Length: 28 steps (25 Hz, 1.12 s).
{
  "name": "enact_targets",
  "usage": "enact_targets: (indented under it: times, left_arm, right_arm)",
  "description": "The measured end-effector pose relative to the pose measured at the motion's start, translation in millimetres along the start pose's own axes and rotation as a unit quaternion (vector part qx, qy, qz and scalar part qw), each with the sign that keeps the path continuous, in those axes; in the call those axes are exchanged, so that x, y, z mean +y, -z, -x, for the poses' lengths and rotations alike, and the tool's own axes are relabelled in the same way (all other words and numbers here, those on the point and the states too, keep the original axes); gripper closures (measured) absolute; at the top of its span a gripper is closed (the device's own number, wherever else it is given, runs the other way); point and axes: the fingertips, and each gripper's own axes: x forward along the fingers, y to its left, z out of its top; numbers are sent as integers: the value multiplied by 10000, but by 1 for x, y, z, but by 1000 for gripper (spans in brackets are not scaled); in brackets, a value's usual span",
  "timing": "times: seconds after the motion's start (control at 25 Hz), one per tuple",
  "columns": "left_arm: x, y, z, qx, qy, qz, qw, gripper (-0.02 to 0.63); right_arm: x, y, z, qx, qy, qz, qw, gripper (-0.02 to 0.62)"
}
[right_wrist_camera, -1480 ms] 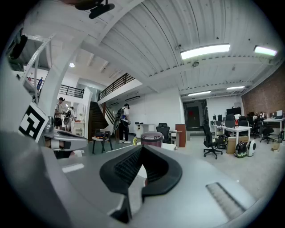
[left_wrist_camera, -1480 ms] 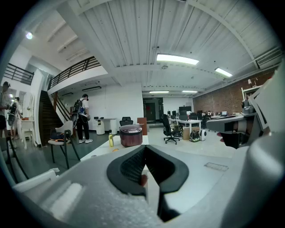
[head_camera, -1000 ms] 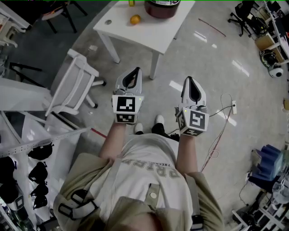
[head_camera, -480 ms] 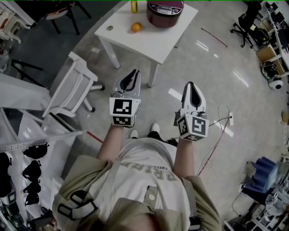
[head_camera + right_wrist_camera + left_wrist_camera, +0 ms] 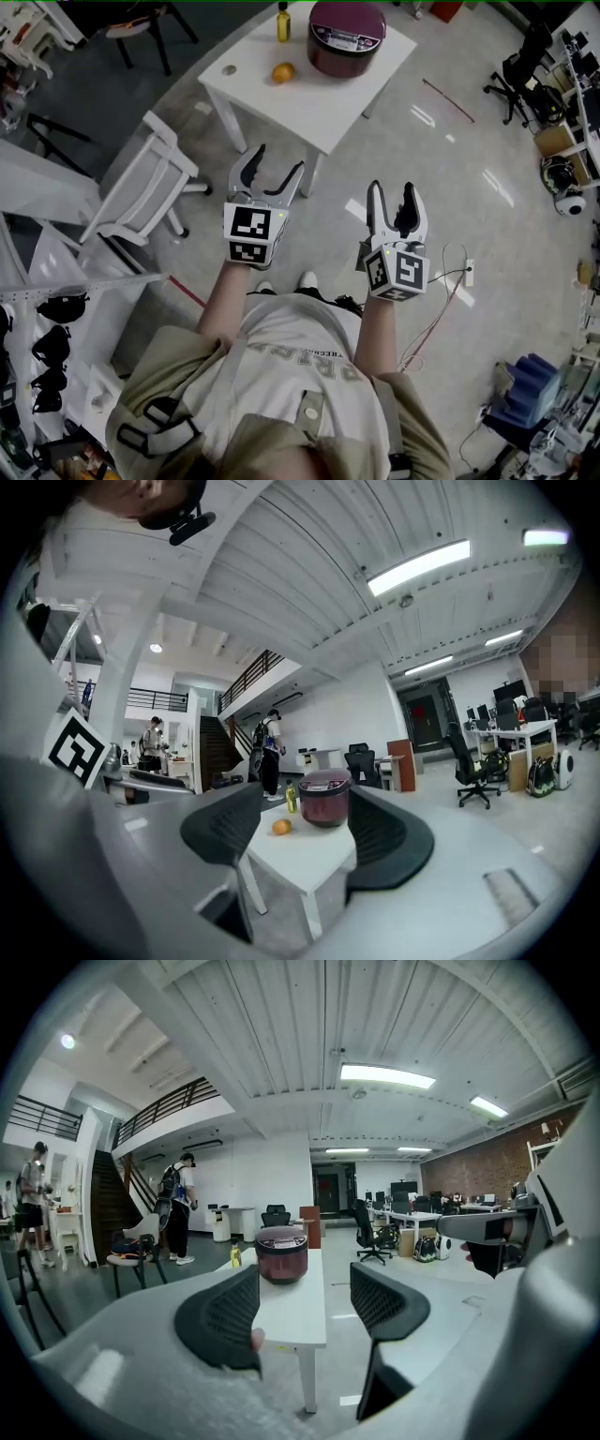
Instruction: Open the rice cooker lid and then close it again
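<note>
1. Both tools are up in front of the person, and the bench (image 5: 323, 98) is well ahead of them. Nothing has been touched yet.
2. The left hand-held gripper (image 5: 277, 161) has just been opening. Its jaws stand about half apart with only air between the pads, and it holds nothing.
3. It's the same for the right hand-held gripper (image 5: 393, 192), which has also just been opening. It is parted to a medium gap and empty.
4. The rice cooker (image 5: 343, 56) sits at the far end of the white bench with its lid (image 5: 348, 21) down flat, so the opening step is not yet begun.
5. An orange (image 5: 283, 72) lies near the cooker and a small bottle (image 5: 282, 21) stands just beyond it. Both are apart from the cooker.
6. Both gripper views frame the cooker between the jaws. That looks like lining up on the target during the approach.
7. My read is that the jaws are parted early so a pad can reach the lid's latch or edge on arrival.
8. Watch the orange: it looks round and free to roll if the bench is bumped.
</note>
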Motion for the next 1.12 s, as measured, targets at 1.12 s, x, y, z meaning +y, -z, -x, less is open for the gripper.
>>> enact_targets:
  times: [1.12]
  left_arm:
    - [40, -5, -109, 256, -286, -196, 9991, 295]
  right_arm:
    - [-48, 12, -117, 216, -226, -82, 9995, 325]
